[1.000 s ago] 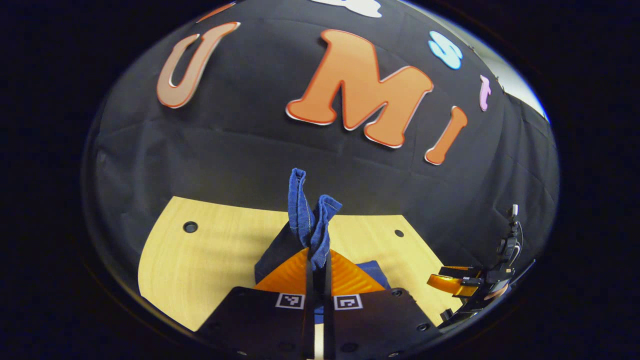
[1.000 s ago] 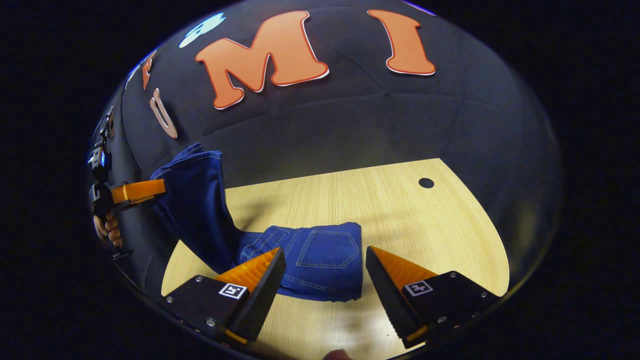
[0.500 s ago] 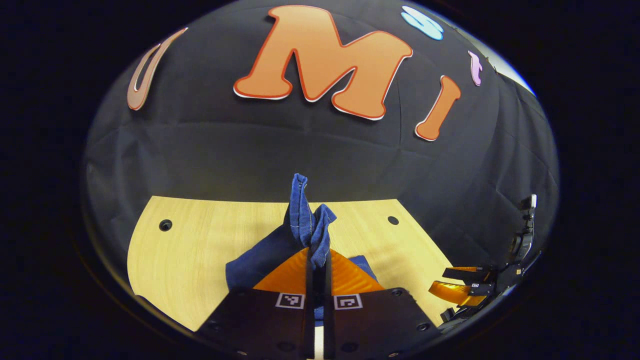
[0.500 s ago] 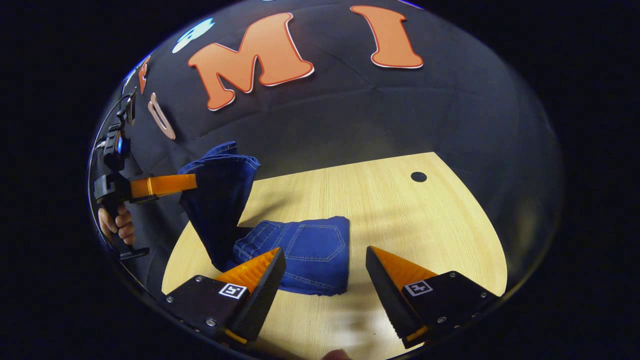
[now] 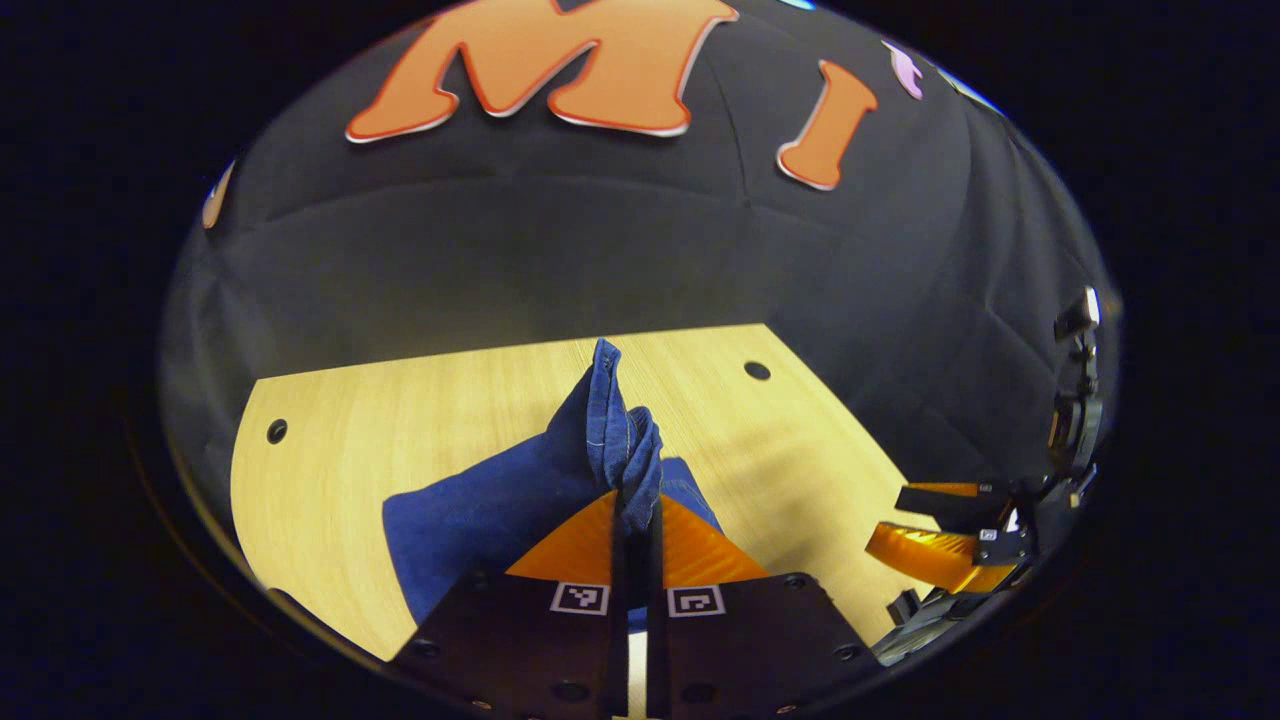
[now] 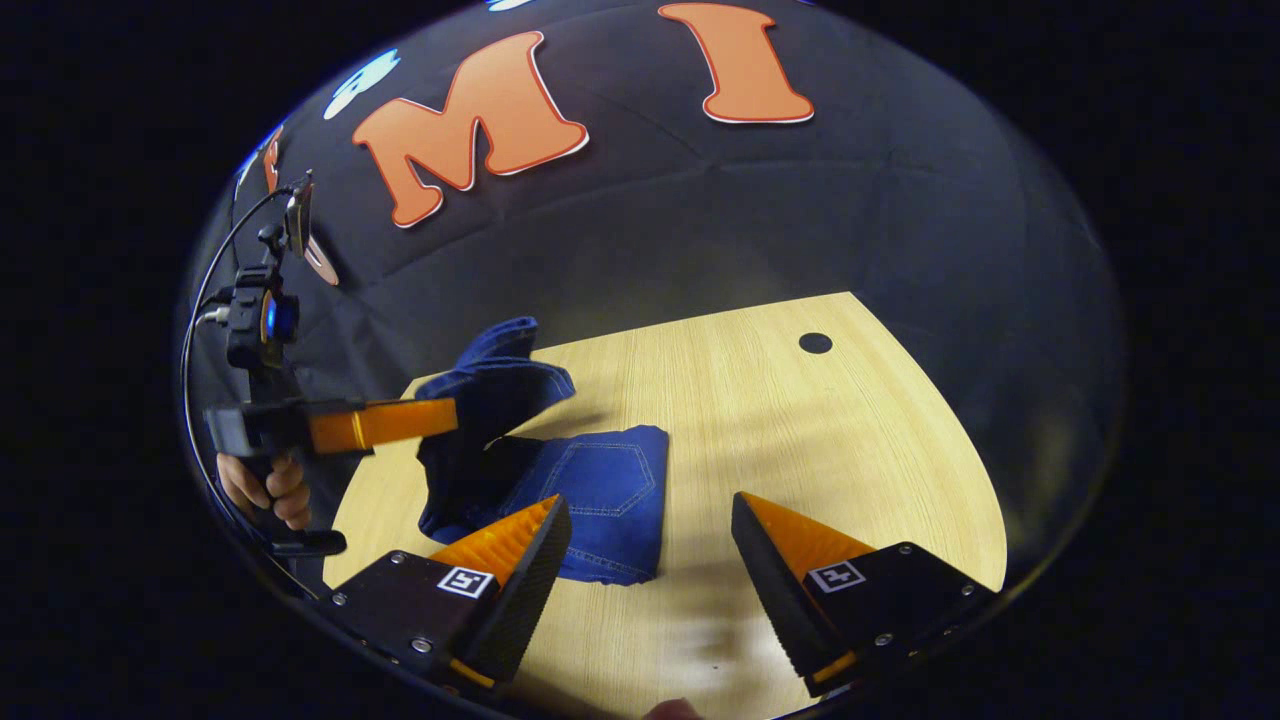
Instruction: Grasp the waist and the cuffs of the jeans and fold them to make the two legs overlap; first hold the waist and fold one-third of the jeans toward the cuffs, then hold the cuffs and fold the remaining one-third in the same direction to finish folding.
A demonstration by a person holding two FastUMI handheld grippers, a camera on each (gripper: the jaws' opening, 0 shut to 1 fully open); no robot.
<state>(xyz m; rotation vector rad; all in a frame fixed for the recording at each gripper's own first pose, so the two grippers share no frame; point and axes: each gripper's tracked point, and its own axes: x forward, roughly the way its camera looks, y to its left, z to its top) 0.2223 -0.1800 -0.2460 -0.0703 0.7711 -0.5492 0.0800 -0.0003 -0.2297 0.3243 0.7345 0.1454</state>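
The blue jeans (image 6: 600, 480) lie on the wooden table (image 6: 800, 450), the waist part folded over with a back pocket facing up. My left gripper (image 5: 635, 500) is shut on the bunched cuffs (image 5: 615, 430), which stick up past its fingertips. In the right gripper view that left gripper (image 6: 380, 425) holds the cuffs (image 6: 505, 375) just above the folded part, the legs draped below. My right gripper (image 6: 648, 530) stands open near the table's front edge, just short of the jeans, holding nothing. In the left gripper view it shows far right (image 5: 940, 530), also open.
The table has round holes (image 6: 815, 343) (image 5: 757, 370) (image 5: 277, 431) near its back corners. A person's hand (image 6: 265, 490) grips the left gripper's handle, with a cable running up from it. Black cloth walls close the booth behind the table.
My left gripper has carried the cuffs down and across toward the folded waist part, so the hanging legs have sunk and slackened. The right gripper stays open in place.
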